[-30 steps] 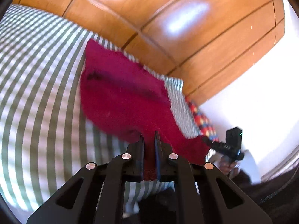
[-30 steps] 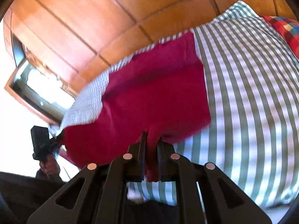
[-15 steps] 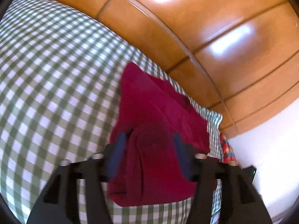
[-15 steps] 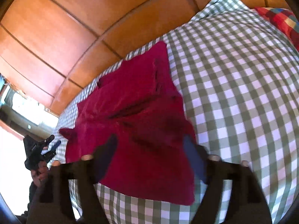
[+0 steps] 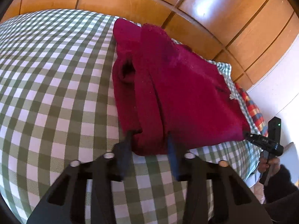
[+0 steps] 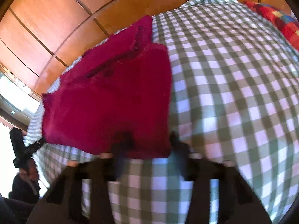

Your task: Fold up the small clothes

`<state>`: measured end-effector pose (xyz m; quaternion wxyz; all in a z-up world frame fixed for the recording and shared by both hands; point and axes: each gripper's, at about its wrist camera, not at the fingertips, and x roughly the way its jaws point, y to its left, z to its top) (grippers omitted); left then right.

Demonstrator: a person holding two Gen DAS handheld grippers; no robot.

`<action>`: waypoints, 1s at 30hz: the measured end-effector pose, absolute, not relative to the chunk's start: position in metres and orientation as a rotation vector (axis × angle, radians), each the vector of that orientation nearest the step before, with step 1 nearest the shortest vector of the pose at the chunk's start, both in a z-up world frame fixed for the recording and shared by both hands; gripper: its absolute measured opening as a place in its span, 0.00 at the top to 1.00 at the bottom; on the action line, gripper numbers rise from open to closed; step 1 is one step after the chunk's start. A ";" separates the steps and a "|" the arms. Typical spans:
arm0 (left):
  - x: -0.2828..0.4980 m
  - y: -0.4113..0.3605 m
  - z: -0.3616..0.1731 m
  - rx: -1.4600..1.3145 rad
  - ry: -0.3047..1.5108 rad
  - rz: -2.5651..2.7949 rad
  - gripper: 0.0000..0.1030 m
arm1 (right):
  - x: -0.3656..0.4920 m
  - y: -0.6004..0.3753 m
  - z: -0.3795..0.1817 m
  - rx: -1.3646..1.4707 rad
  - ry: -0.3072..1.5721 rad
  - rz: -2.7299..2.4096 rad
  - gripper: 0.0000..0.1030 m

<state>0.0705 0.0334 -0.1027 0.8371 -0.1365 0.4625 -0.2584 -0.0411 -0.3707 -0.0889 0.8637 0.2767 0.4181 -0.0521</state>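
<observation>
While jaws close, red garment [image 5: 179, 97] lies folded on checked bedspread [image 5: 56, 78].

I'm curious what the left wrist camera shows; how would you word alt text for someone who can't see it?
A folded dark red garment lies on a green-and-white checked bedcover, with the left gripper at its near edge, jaws apart on either side of a fold. Wooden panels rise behind, and the right gripper shows at the far right.
</observation>
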 end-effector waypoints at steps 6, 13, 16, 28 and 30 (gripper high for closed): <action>0.040 0.055 -0.091 -0.272 0.965 -0.610 0.82 | -0.068 -0.353 -0.083 0.523 0.905 -0.051 0.83; -0.031 0.095 -0.100 -0.323 1.037 -0.598 0.91 | -0.126 -0.318 -0.082 0.422 1.012 0.050 0.84; -0.047 0.113 -0.099 -0.373 1.032 -0.565 0.88 | -0.130 -0.317 -0.078 0.399 1.016 0.036 0.70; 0.049 0.082 -0.049 -0.350 0.880 -0.596 0.33 | -0.071 -0.364 -0.072 0.511 0.891 -0.090 0.42; 0.068 0.070 -0.049 -0.357 0.896 -0.616 0.33 | -0.058 -0.361 -0.072 0.490 0.896 -0.097 0.56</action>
